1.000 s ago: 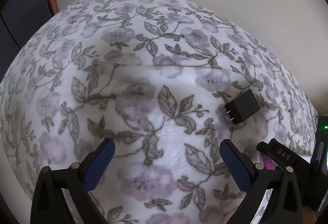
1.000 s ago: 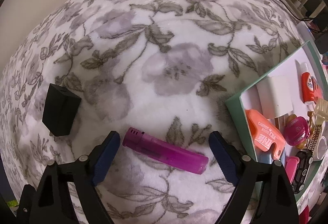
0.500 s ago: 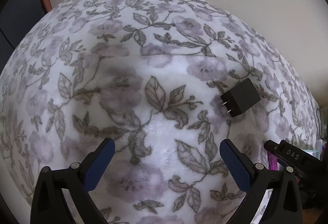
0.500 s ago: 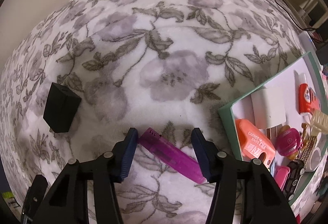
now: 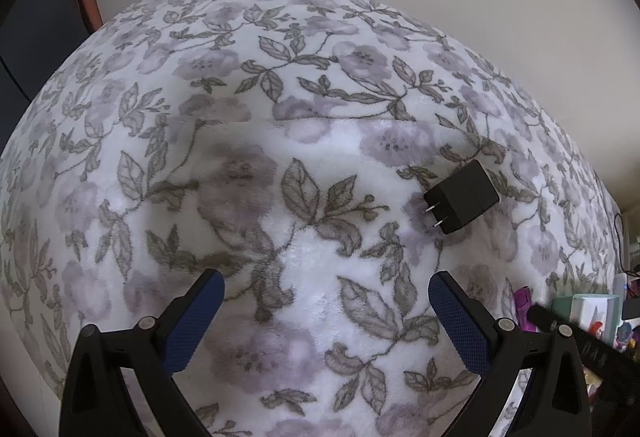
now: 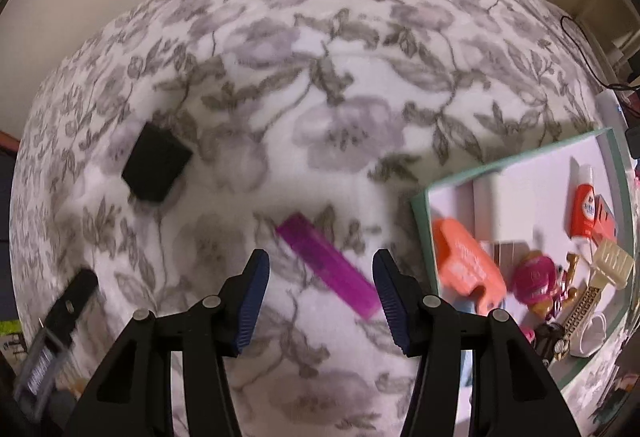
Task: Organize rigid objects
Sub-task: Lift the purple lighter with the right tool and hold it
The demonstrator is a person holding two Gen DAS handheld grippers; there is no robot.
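Currently logged, one floral blanket [image 6: 340, 85] bearing two loose items.

Item: purple lighter [image 6: 328, 265], lying flat and slantwise, its near end between the fingers of the right gripper [image 6: 320, 297]. Jaws partly closed; view blurred, so contact with the lighter cannot be told.

Item: black plug adapter [image 5: 462, 197], prongs toward the left gripper [image 5: 326, 321], well apart from it. Jaws wide, holding nothing.

Destination, by judgement: green-rimmed tray [image 6: 420, 205] at right, already crowded with small goods.

Handling note: square the pads across the lighter's narrow sides, press slightly into the soft pile, close firmly, lift level, then place in a bare patch of tray.
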